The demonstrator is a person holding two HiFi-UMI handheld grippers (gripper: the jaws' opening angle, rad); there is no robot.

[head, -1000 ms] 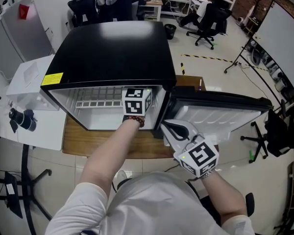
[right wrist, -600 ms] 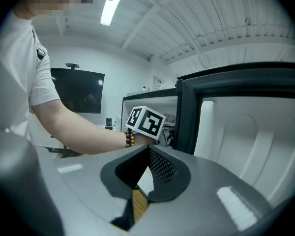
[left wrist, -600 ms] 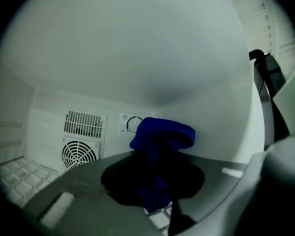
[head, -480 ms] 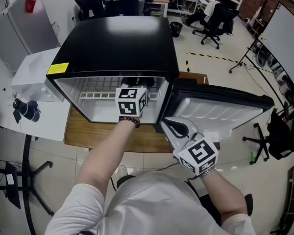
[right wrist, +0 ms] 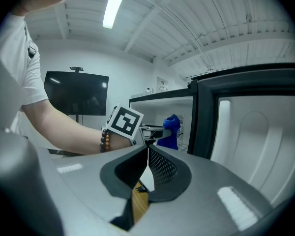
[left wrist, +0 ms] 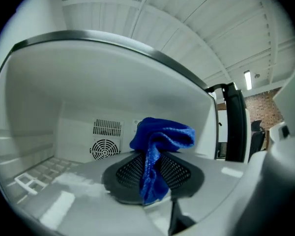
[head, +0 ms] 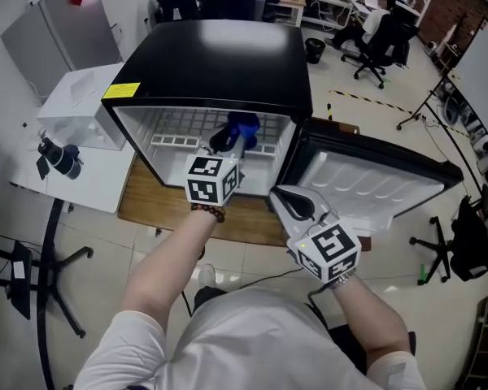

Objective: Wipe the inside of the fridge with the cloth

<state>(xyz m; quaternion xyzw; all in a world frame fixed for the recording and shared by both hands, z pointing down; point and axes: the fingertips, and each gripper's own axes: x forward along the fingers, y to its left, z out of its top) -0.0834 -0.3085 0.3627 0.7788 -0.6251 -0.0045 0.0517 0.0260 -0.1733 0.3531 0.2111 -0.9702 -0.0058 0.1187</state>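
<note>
A black mini fridge (head: pixel 211 63) stands open with its door (head: pixel 374 185) swung out to the right. My left gripper (head: pixel 230 139) reaches into the white interior, shut on a bunched blue cloth (head: pixel 246 125). In the left gripper view the cloth (left wrist: pixel 162 136) hangs pinched between the jaws of the left gripper (left wrist: pixel 152 176), in front of the back wall. My right gripper (head: pixel 286 204) hovers outside the fridge, by the door's hinge side. The right gripper (right wrist: pixel 148 149) has its jaws just starting to part, still all but together, with nothing between them.
A wire shelf (head: pixel 187 128) spans the fridge, and a round fan vent (left wrist: pixel 104 148) sits on its back wall. The fridge rests on a wooden board (head: pixel 146 205). A white table (head: pixel 89 185) with a black device (head: pixel 57 157) stands left. Office chairs (head: pixel 382 35) are far behind.
The left gripper has drawn back a little toward the fridge mouth, and the blue cloth now shows in the opening. The head view has shifted. The right gripper stays about where it was.
</note>
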